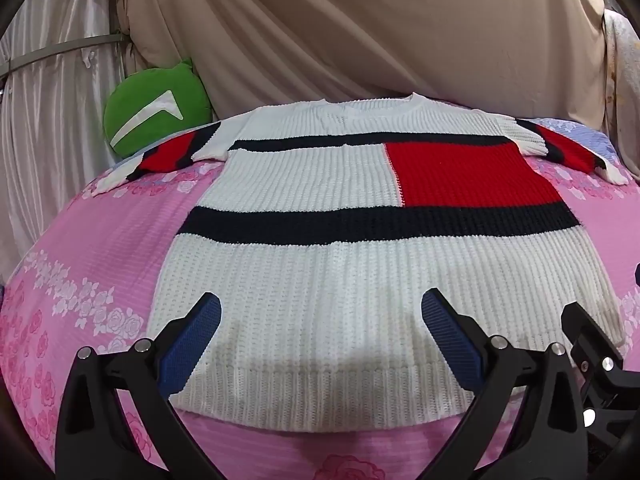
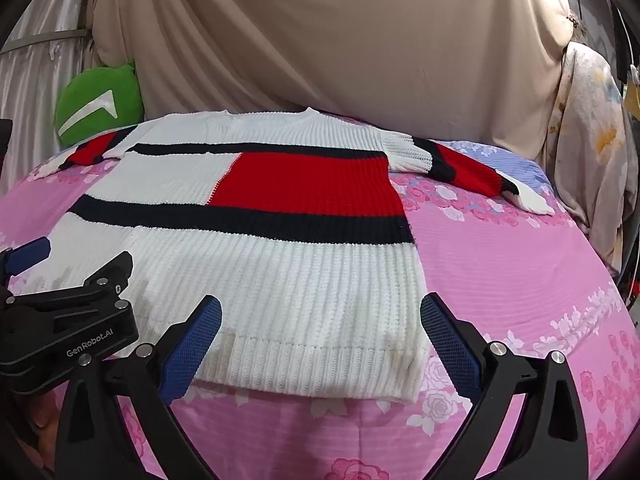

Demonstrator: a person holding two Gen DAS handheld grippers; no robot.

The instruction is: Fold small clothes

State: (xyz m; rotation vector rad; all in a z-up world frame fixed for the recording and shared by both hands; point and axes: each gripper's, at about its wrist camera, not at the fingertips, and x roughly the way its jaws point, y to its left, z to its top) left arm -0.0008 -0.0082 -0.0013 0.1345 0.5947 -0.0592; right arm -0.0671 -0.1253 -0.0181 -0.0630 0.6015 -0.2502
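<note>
Both of your grippers are held low over the near edge of the bed, tilted downward toward the sweater's (image 1: pixel 320 288) hem; your left gripper (image 1: pixel 320 340) has its jaws spread wide with nothing between the blue pads (image 1: pixel 192 344), which frame the hem from above without touching it, and your right gripper (image 2: pixel 320 340) stands likewise wide and empty over the hem's right-hand corner. In the right wrist view your left gripper's black body sits just beside the right one, at the lower left of the picture, and carries the readable marking "GenRobot.AI" (image 2: pixel 90 343); no other writing can be made out. The sweater, a ribbed white knit with black bands and a red block on the chest, lies flat and unfolded, neck away from you, on a pink floral bedspread (image 2: pixel 500 280), both sleeves (image 2: pixel 472 172) stretched out to the sides. A green round cushion (image 1: pixel 156 112) with a white angled mark rests at the far left, against the hanging beige drape (image 1: pixel 360 28) behind the bed, near the left sleeve's end but whether touching it cannot be told. A floral cloth (image 2: pixel 592 152) hangs at the far right. Nothing lies on the sweater and nothing stands between either gripper and the hem
</note>
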